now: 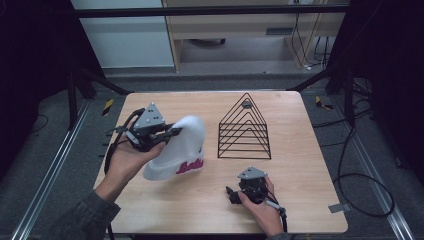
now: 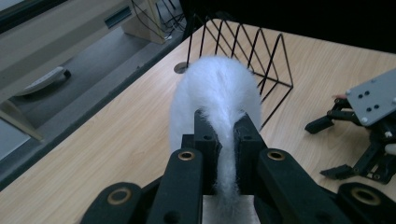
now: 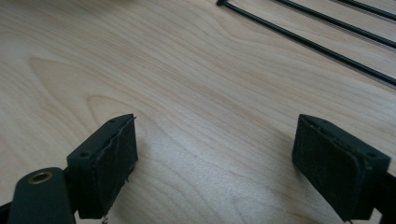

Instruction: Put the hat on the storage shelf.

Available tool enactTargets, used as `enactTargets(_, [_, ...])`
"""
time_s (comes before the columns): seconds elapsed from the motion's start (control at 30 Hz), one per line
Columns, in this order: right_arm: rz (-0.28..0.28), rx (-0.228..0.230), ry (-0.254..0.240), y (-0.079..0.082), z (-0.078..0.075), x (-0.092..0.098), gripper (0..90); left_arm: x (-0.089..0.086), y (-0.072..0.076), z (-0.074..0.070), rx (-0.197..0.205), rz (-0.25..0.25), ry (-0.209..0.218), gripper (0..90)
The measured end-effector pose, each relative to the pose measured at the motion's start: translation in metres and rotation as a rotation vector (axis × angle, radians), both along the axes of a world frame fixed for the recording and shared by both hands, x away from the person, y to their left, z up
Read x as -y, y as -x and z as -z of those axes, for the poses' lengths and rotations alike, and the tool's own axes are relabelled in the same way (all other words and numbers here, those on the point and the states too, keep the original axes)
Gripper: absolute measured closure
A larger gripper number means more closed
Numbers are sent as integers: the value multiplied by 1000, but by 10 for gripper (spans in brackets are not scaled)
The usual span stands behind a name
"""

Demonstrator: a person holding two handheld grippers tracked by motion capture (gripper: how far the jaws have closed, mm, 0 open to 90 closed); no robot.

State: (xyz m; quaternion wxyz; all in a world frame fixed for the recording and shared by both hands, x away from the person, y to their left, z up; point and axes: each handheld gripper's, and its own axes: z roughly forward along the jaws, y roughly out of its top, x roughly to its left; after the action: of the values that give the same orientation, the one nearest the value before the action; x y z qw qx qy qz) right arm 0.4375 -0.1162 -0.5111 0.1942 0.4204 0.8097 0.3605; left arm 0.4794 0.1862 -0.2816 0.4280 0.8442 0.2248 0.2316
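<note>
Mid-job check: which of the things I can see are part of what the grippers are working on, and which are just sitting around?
In the job:
- white fuzzy hat, pinched in the left gripper
- black wire rack, likely where it goes

Lying about:
- right gripper, open, resting on the table
- remote-like object on the floor beyond the table
- cables on the floor

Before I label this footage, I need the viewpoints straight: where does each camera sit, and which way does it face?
High view: above the person's side, looking forward and down on the table; both forearms, left hand-held gripper and right hand-held gripper show.
Left gripper view: rides the left hand-held gripper, looking along its jaws, shut on the white hat, toward the wire rack.
Right gripper view: low over the wood, between open jaws.
Shared: high and left gripper views both show hat, rack and right hand-held gripper.
</note>
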Motion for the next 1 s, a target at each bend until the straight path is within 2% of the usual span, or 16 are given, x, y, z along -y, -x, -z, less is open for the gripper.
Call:
enactTargets(0.07, [-14, 10, -16, 3, -6, 0, 143, 0, -2, -9, 10, 7, -6, 831])
enactTargets(0.13, [-29, 34, -51, 6, -21, 1, 158, 1, -6, -25, 27, 14, -19, 831])
enactTargets(0.17, [-29, 34, -51, 6, -21, 1, 158, 1, -6, -25, 27, 14, -19, 831])
enactTargets(0.2, [-40, 59, -61, 8, -37, 2, 162, 1, -9, -40, 46, 19, -11, 831])
enactTargets(0.23, [-44, 75, -69, 9, -45, 3, 167, 1, -10, -46, 53, 23, -3, 831])
enactTargets(0.43, [-83, 152, -140, 12, -89, 6, 186, 4, -7, -79, 118, 58, 18, 831])
enactTargets(0.5, [-90, 162, -145, 13, -96, 5, 192, 5, -6, -84, 129, 65, 18, 831])
enactTargets(0.53, [-114, 184, -158, 12, -110, 1, 201, 7, -3, -96, 152, 78, 18, 831])
enactTargets(0.57, [-114, 184, -158, 12, -110, 1, 201, 7, -3, -96, 152, 78, 18, 831])
enactTargets(0.6, [-136, 204, -163, 10, -121, -3, 202, 8, 0, -104, 167, 91, 19, 831])
enactTargets(0.63, [-136, 204, -163, 10, -121, -3, 202, 8, 0, -104, 167, 91, 19, 831])
enactTargets(0.67, [-156, 219, -168, 8, -131, -8, 202, 9, 4, -112, 183, 101, 23, 831])
enactTargets(0.7, [-156, 219, -168, 8, -131, -8, 202, 9, 4, -112, 183, 101, 23, 831])
enactTargets(0.77, [-188, 233, -167, 3, -145, -16, 192, 10, 8, -121, 196, 117, 29, 830])
enactTargets(0.93, [-231, 228, -182, -6, -160, -25, 168, 12, 9, -124, 198, 138, 35, 830])
enactTargets(1.0, [-266, 209, -198, -14, -167, -29, 145, 13, 8, -123, 197, 151, 33, 831])
